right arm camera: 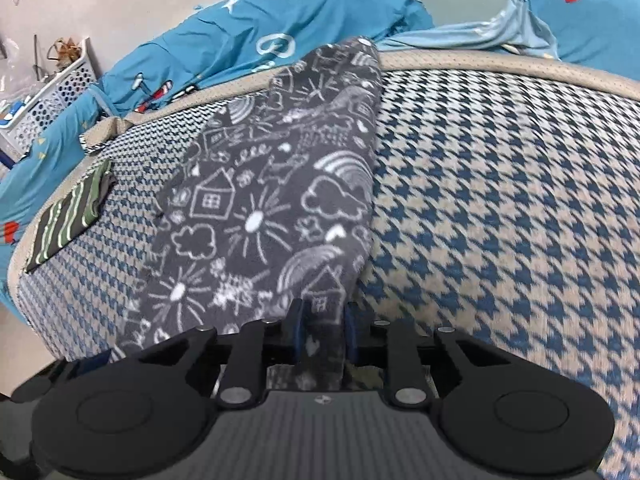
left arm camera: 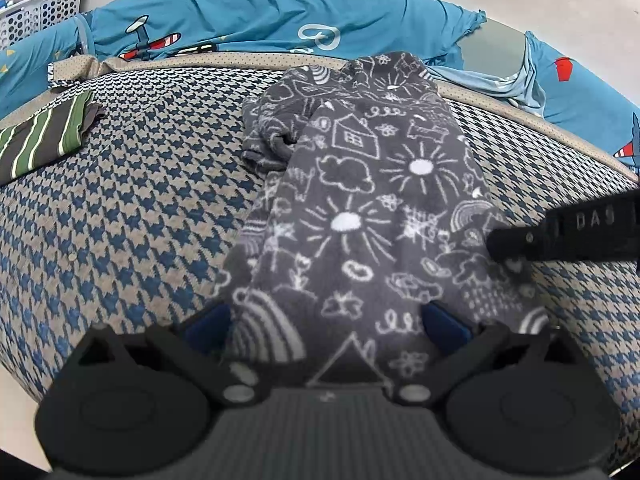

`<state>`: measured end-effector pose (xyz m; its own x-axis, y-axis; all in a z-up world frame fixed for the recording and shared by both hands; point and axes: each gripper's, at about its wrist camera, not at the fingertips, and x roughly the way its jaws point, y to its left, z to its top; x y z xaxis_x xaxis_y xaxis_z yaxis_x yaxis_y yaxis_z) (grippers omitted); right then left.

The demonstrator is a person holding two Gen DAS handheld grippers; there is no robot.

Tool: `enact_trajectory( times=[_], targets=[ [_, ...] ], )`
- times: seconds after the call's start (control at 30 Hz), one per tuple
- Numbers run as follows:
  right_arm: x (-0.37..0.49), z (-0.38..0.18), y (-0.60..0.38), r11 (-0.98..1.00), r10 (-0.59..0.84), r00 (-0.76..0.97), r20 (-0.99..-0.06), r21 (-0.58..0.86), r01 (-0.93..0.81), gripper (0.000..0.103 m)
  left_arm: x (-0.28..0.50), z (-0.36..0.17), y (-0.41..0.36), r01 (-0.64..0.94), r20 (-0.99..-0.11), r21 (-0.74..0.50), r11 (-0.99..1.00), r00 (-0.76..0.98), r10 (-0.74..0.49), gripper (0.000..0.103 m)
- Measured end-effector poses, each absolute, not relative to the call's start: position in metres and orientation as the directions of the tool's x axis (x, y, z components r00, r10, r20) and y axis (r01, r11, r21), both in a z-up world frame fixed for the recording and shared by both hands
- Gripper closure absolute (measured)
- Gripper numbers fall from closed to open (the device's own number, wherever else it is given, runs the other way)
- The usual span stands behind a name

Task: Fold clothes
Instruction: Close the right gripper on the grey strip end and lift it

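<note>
Both grippers reach forward low over the houndstooth mattress [right arm camera: 500,184], at the near end of the grey doodle-print garment [left arm camera: 360,208] that lies lengthwise from the near edge toward the far blue bedding [left arm camera: 248,12]. The left gripper [left arm camera: 324,320] sits at the garment's near hem with its blue-padded fingers [left arm camera: 444,326] spread wide, one on either side of the fabric, which passes loosely between them. The left wrist view alone shows a rolled sleeve opening at the garment's far left side and the black body of the right gripper [left arm camera: 568,236] coming in from the right onto the cloth's right edge. The right wrist view shows that gripper [right arm camera: 322,328] with its fingers drawn close together, pinching a fold of the garment's near right corner. A folded green-striped garment [left arm camera: 40,140] lies well apart at the far left, and a white perforated basket [left arm camera: 44,4] stands beyond the bedding.
</note>
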<state>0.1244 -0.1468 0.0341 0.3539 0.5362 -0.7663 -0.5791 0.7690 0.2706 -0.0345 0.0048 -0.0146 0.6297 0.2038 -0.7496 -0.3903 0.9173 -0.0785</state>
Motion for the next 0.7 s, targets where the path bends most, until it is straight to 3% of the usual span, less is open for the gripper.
enact_trajectory(
  times=[0.7],
  targets=[
    [0.164,0.025,-0.139,0.751,0.589,0.355,-0.726,0.329,-0.573,0.082,-0.042,0.005,0.028,-0.509,-0.726,-0.167,0.844,0.643,0.244,0.0]
  ],
)
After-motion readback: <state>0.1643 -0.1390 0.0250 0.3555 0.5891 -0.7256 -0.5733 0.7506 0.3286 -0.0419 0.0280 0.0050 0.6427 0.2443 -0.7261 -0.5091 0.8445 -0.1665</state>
